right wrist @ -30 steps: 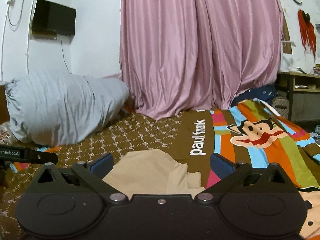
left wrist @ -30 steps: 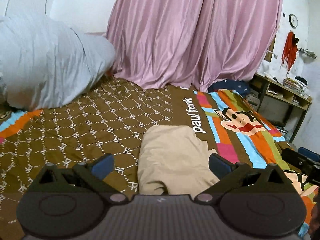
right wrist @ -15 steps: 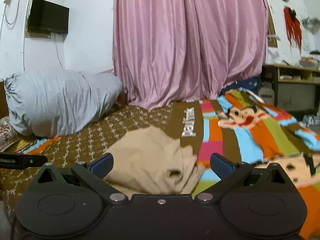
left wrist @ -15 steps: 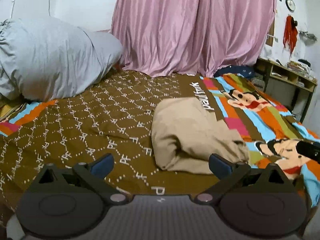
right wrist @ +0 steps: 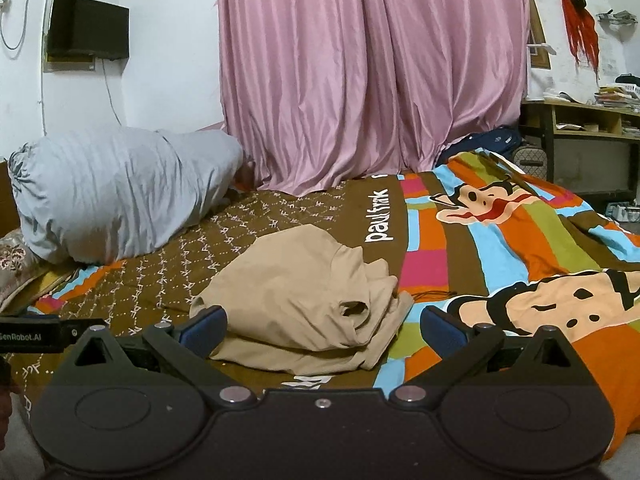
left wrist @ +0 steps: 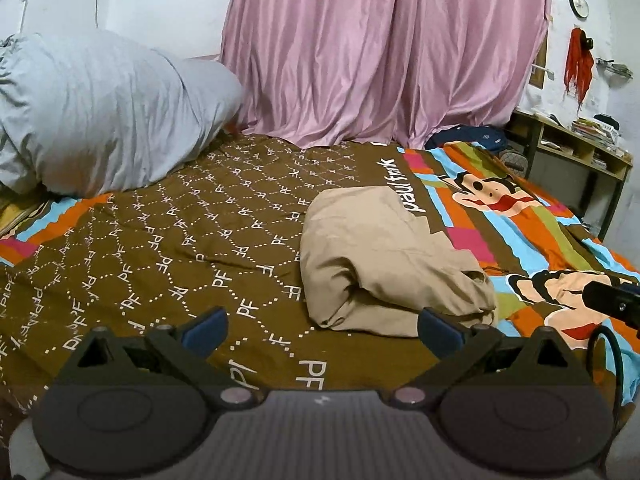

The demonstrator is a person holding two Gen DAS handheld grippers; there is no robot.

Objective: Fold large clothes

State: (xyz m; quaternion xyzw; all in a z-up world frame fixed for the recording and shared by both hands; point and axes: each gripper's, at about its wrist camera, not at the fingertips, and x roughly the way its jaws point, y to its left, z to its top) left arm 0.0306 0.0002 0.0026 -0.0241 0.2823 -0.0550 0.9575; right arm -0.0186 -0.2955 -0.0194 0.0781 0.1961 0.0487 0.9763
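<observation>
Both tongs, left (left wrist: pixel 322 330) and right (right wrist: pixel 323 326), spread wide, empty; beige garment (left wrist: pixel 384 256) bundled mid-bed (left wrist: pixel 168 240), at my 12; soft, light, floppy; I'd pinch the near hem corners.

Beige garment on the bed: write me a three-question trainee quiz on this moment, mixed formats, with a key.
1. True or false: the left gripper is clamped on the beige garment.
2. The garment lies on: A) the grey pillow, B) the patterned bedspread, C) the wooden shelf.
3. Fill in: the right gripper has its jaws ___.

Key: 1 false, it is open and holds nothing; 2 B; 3 open.
</observation>
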